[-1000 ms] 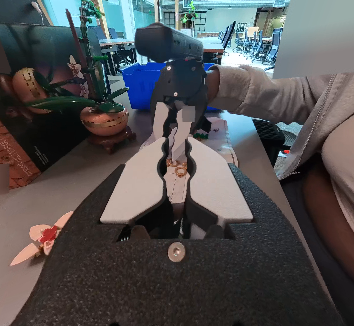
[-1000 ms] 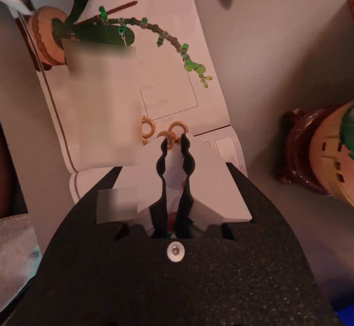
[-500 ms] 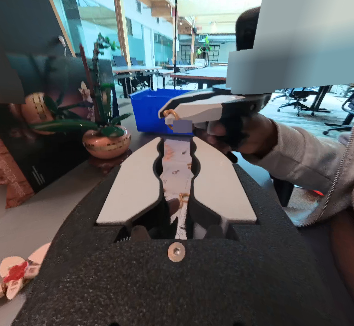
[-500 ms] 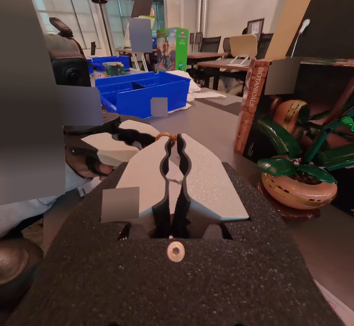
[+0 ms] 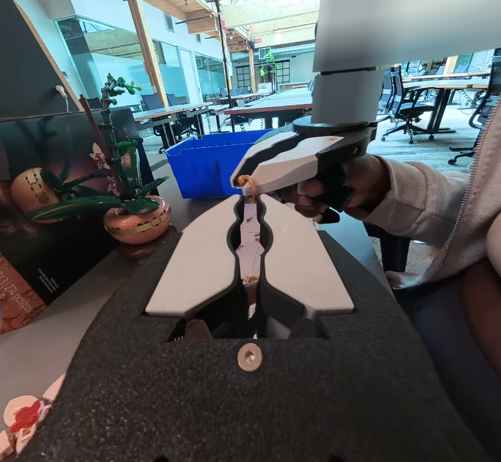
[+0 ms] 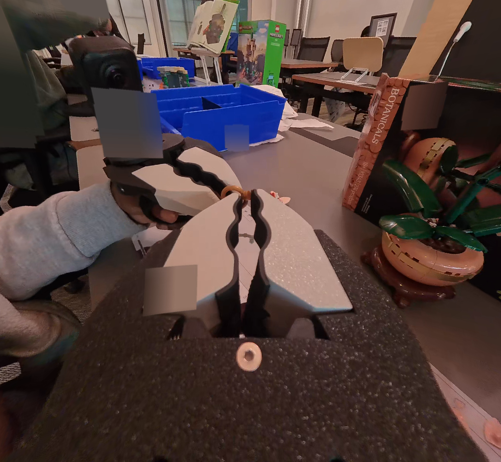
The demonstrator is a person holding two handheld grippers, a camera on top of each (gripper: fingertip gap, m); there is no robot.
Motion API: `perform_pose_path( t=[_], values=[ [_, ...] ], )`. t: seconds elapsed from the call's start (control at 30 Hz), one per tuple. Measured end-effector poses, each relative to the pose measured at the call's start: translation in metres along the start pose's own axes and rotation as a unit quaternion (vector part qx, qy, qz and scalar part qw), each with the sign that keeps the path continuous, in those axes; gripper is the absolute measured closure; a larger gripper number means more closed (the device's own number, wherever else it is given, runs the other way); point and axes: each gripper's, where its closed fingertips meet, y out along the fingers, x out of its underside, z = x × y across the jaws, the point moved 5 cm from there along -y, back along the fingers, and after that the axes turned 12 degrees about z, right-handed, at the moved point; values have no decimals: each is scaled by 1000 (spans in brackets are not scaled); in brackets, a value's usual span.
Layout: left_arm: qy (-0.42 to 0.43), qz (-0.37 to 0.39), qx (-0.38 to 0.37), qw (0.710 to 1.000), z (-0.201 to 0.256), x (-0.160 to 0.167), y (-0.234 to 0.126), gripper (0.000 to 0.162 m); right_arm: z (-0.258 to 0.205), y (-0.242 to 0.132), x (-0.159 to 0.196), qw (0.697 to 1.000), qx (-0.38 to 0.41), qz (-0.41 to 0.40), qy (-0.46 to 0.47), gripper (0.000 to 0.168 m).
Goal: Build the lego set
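Observation:
A small gold ring piece point(image 5: 254, 188) point(image 6: 231, 186) is held in the air between both grippers. My right gripper point(image 6: 244, 195) is shut on it; in the left wrist view it point(image 5: 238, 185) comes in from the right. My left gripper point(image 5: 249, 200) has its jaws drawn in to a narrow gap, with the ring's lower edge between the tips. In the right wrist view it point(image 6: 223, 191) meets the ring from the left. The lego orchid in its pink pot point(image 5: 138, 223) point(image 6: 431, 261) stands on the table to one side.
The instruction booklet point(image 5: 250, 234) point(image 6: 245, 245) lies under the grippers, with another gold ring point(image 5: 250, 278) on it. The set's box point(image 5: 54, 232) point(image 6: 374, 145) stands behind the pot. A blue bin point(image 5: 206, 166) point(image 6: 230, 112) is at the back. A loose flower point(image 5: 24, 416) lies near the left gripper.
My right gripper lifted a gold ring off the booklet and turned level. The two grippers came tip to tip, and the left jaws narrowed around the ring.

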Motion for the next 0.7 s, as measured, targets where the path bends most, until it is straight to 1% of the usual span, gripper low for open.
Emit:
perform_pose_path(
  t=[0.13, 0.23, 0.3, 0.4, 0.47, 0.5, 0.67, 0.7],
  values=[
    [-23, 16, -3, 1000, -3, -1, -1, 155, -2, -1, -2, 999, 6, 9, -33, 162],
    [-42, 43, -10, 998, -7, -4, -3, 159, -5, -2, -3, 997, 12, 34, -73, 163],
    [-45, 52, -5, 998, -7, -6, -5, 159, -8, -1, -3, 995, 14, 51, -84, 163],
    [-34, 56, 0, 998, -6, -6, -5, 155, -10, -1, -1, 995, 2, 59, -75, 164],
    [-29, 64, 7, 998, -4, -7, -7, 148, -9, -1, 0, 997, -5, 56, -61, 164],
    [-28, 64, 11, 997, -4, -7, -7, 148, -10, -1, 0, 997, -12, 58, -54, 164],
    [-32, 64, 37, 997, 1, -8, -8, 154, -13, -3, 1, 997, -37, 55, -30, 164],
    [-39, 63, 44, 996, 2, -9, -8, 157, -14, -4, 1, 997, -41, 53, -29, 164]
  ],
)
